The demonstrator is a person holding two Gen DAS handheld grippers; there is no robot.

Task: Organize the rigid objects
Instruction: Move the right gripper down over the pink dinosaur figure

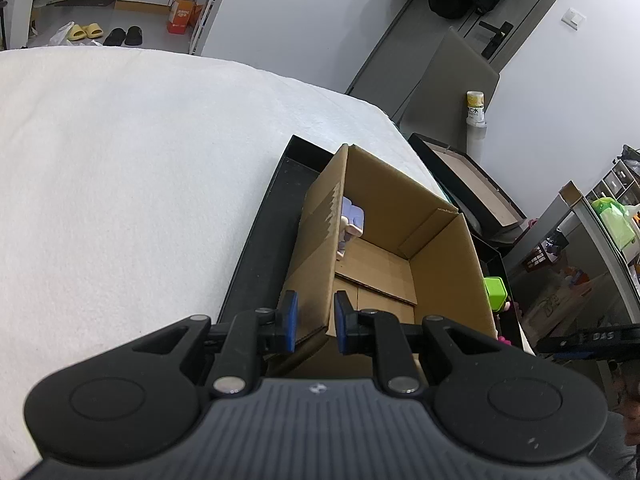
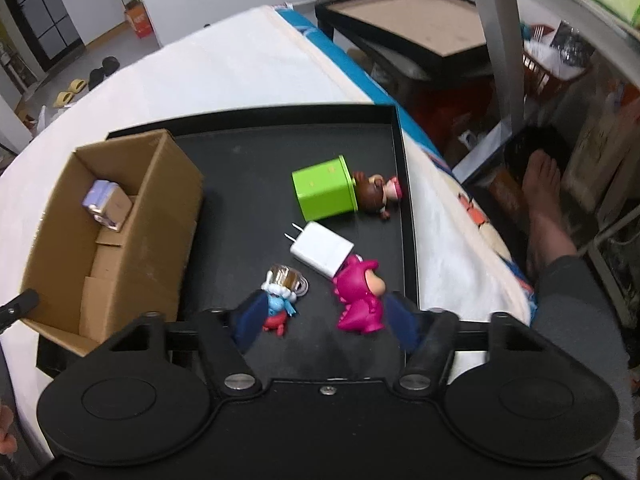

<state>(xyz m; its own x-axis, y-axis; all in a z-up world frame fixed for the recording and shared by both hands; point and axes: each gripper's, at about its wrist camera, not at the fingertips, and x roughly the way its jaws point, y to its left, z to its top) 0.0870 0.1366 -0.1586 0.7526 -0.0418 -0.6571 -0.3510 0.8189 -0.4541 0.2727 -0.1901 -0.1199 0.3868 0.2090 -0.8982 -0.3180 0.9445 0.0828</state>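
Cardboard box wall (image 1: 316,264) clamped, left fingers (image 1: 289,320)

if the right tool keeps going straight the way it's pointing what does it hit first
Most likely bare black tray floor: the right tool points steeply down at the gap between the small blue figure and the pink dinosaur figure. Its right finger looks close to the dinosaur and might brush it; depth is unclear.

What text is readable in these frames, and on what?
"DAS": black strap, right edge of left wrist view; earlier letters cut off.
"C水": bottle by the far wall; smaller print below too small to read.
Orange carton print: blurred.
Cardboard box, green tin, white charger: no text visible.
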